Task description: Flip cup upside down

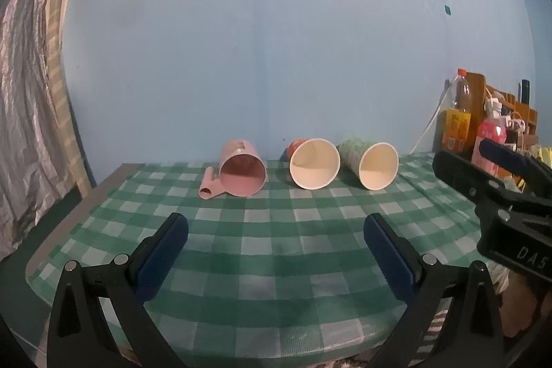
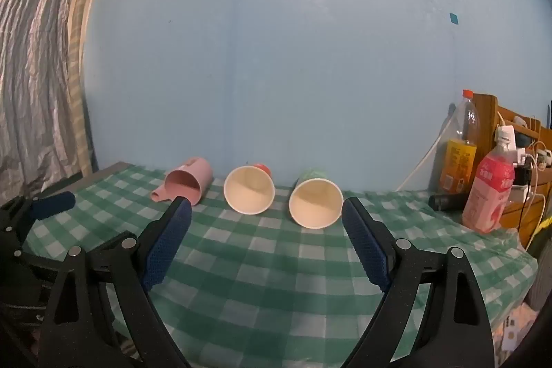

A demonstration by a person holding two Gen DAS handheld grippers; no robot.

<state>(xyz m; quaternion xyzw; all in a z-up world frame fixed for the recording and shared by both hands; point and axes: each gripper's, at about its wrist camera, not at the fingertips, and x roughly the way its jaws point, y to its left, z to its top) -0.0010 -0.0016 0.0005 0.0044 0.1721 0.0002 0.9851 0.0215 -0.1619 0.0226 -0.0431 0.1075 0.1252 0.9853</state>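
Three cups lie on their sides near the far edge of the table, mouths toward me: a pink plastic mug with a handle (image 1: pixel 241 173) (image 2: pixel 188 183), a red paper cup (image 1: pixel 313 162) (image 2: pixel 249 189) and a green paper cup (image 1: pixel 374 164) (image 2: pixel 315 202). My left gripper (image 1: pixel 276 226) is open and empty, well short of the cups. My right gripper (image 2: pixel 265 212) is open and empty, its fingertips just short of the red and green cups. The right gripper's side shows at the right edge of the left wrist view (image 1: pixel 490 181).
A green-and-white checked cloth (image 1: pixel 276 250) covers the table against a blue wall. At the right stand an orange-drink bottle (image 2: pixel 460 154), a pink bottle (image 2: pixel 490 192) and a wooden shelf with cables (image 2: pixel 517 154). A curtain (image 2: pixel 38 57) hangs at the left.
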